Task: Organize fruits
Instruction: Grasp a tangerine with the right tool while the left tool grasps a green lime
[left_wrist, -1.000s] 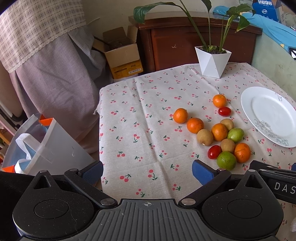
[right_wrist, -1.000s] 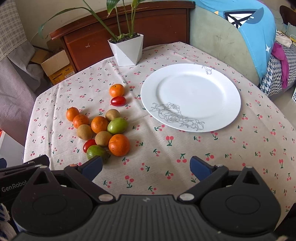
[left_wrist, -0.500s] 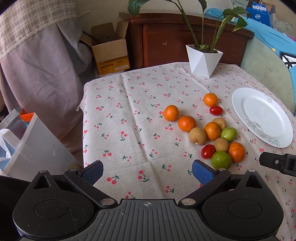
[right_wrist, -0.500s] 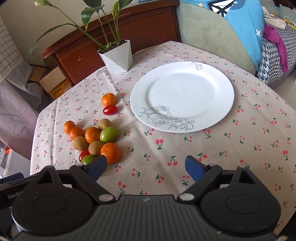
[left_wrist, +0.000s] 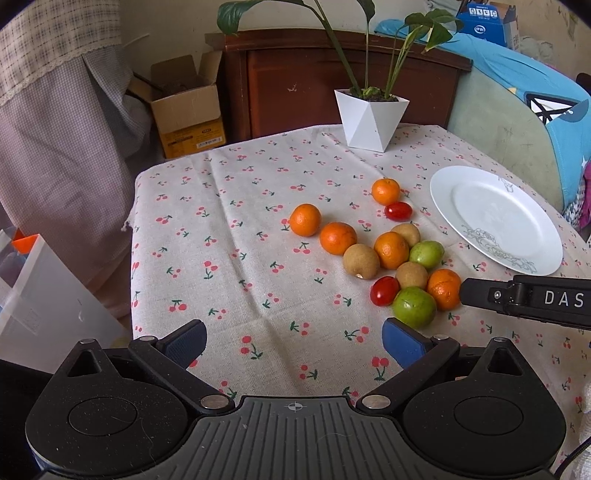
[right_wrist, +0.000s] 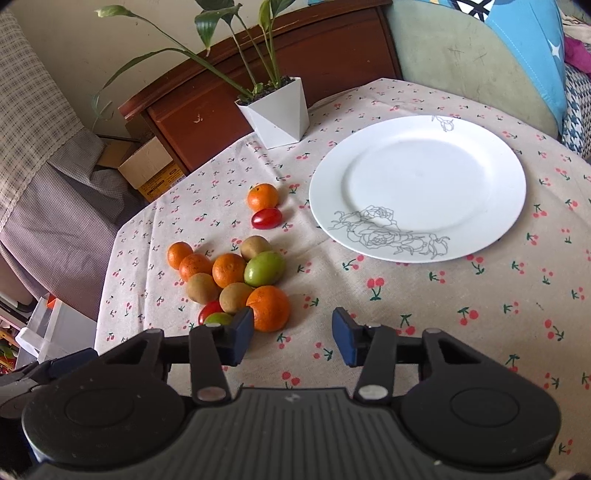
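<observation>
A cluster of fruit lies on the cherry-print cloth: several oranges (left_wrist: 338, 238), brown kiwis (left_wrist: 361, 261), two green fruits (left_wrist: 413, 307) and two red tomatoes (left_wrist: 385, 291). A white plate (left_wrist: 495, 218) lies empty to their right and also shows in the right wrist view (right_wrist: 417, 184). My left gripper (left_wrist: 293, 341) is open and empty, short of the fruit. My right gripper (right_wrist: 293, 334) is open and empty, its left finger beside the nearest orange (right_wrist: 269, 308); its side shows in the left wrist view (left_wrist: 524, 297).
A white pot with a plant (left_wrist: 371, 120) stands at the table's back edge before a brown cabinet (left_wrist: 295, 81). A cardboard box (left_wrist: 184, 107) and white bin (left_wrist: 40, 306) sit on the floor at the left. A cushioned seat (right_wrist: 480, 48) lies right.
Both grippers have moved forward over the table. The right gripper has closed in on the nearest orange and its fingers have narrowed somewhat. No fruit has moved.
</observation>
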